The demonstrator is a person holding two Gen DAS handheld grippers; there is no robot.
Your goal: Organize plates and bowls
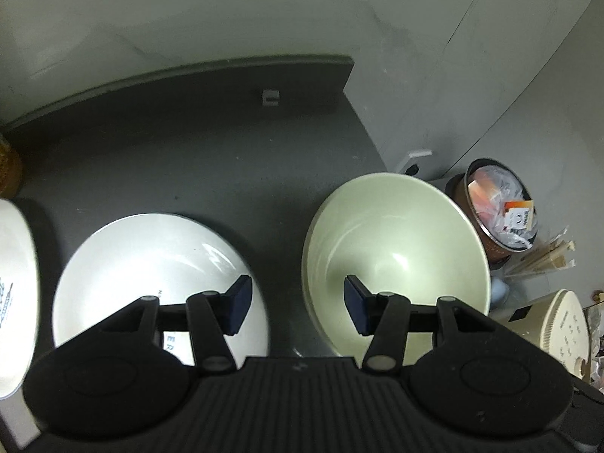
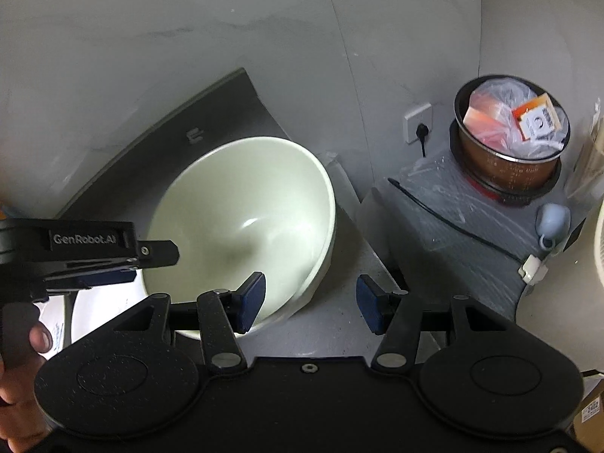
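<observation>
Jaws on both sides gape, gripping nothing, above a dark grey tabletop [image 1: 181, 158] carrying a plate [image 1: 151, 256] and bowl [image 1: 396, 249]; pale wall [image 1: 264, 7] behind.

- This looks like a small home kitchen corner, a lived-in one.
- On a dark grey countertop [image 1: 188, 158] stand a pale green bowl [image 1: 396, 264] and a white plate [image 1: 151, 264].
- Beside it, a rice cooker inner pot [image 2: 509, 143] holds plastic bags.
- A wall socket [image 2: 417, 122] with a plug sits on the plain grey wall [image 2: 188, 37].
- Packed chopsticks [image 1: 543, 256] lie nearby.
</observation>
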